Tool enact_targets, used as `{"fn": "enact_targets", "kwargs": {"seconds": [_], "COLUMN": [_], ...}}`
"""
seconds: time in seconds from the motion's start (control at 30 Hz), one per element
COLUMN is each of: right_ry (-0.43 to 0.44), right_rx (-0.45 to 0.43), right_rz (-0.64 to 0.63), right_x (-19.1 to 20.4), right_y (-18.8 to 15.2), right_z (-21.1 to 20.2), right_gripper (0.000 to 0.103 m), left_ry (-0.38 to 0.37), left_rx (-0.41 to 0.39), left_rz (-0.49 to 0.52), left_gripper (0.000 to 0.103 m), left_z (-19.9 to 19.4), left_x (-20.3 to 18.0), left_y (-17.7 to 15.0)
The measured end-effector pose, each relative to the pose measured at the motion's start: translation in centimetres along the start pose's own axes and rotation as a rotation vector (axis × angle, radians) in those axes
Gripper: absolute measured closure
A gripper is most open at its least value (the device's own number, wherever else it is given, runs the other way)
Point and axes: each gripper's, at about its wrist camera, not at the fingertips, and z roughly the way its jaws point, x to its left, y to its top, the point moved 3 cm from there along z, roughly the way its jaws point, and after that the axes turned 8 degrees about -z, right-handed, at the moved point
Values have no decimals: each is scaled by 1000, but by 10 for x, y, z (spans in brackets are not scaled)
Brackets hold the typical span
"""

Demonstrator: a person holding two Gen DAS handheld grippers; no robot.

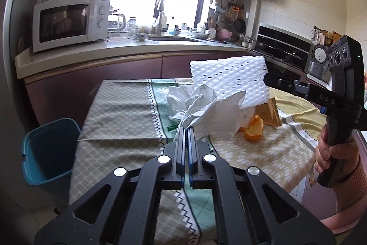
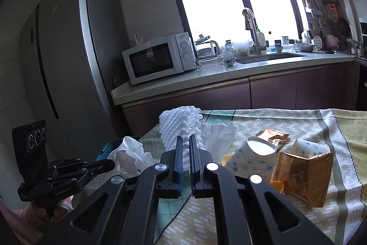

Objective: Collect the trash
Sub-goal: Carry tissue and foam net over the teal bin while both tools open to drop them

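1. My left hand-held gripper (image 1: 186, 130) was clamped shut on a crumpled white tissue (image 1: 206, 111), which bunched up and out from the fingertips, lifted clear of the cloth-covered counter (image 1: 119, 111).
2. My right hand-held gripper (image 2: 186, 141) was also closed, its fingers pinching the near edge of a white foam net sleeve (image 2: 179, 128). In the left wrist view that sleeve (image 1: 229, 79) hung raised above the counter, a broad sheet spreading away from the fingertips.
3. The blue bin (image 1: 48, 153) stood on the floor just off the counter's left edge, below and to the left of my left hand-held gripper. In the right wrist view only a sliver of its rim (image 2: 110, 146) showed behind the tissue.
4. That was the relation the next move turned on, in my judgement: the bin lay to the left of both loads, and my left hand was plainly the nearer one, so the tissue should go over first, with the sleeve following across the counter.
5. More trash lay on the counter to the right: orange peel (image 1: 253, 130), two tipped paper cups (image 2: 257, 153) and gold wrappers (image 2: 305, 178). These sat nearer my right hand.
6. The sleeve was wide and light, so I judged it might catch the bin's rim.
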Motion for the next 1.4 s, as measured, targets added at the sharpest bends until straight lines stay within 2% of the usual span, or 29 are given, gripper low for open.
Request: {"fn": "enact_targets", "kwargs": {"seconds": [0.13,0.3,0.43,0.63,0.93,1.03,1.07,1.1,1.23,1.3,1.4], "right_ry": [92,197,256,287,312,321,316,315,324,331,337], "right_rx": [16,74,142,280,503,572,584,586,564,531,467], "right_rz": [-49,-97,-114,-126,-126,-96,-84,-76,-58,-58,-53], "right_x": [32,74,106,144,182,186,186,186,184,181,170], "right_y": [19,32,34,24,-4,-12,-14,-15,-13,-8,1], "right_z": [31,94,150,229,312,333,339,341,331,316,285], "right_gripper": [98,98,98,98,98,94,87,83,81,78,73], "left_ry": [109,273,398,521,566,560,564,565,563,552,523], "left_rx": [-50,-71,-50,40,158,194,204,211,220,201,152], "left_rz": [-44,-117,-155,-170,-206,-219,-228,-231,-231,-228,-212], "left_gripper": [101,101,101,101,99,94,90,86,85,85,78], "left_z": [-20,-33,-29,3,54,69,74,78,87,84,76], "left_x": [50,129,189,256,318,328,333,334,339,332,315], "left_y": [18,26,24,6,-5,-8,-8,-9,-10,-9,3]}}
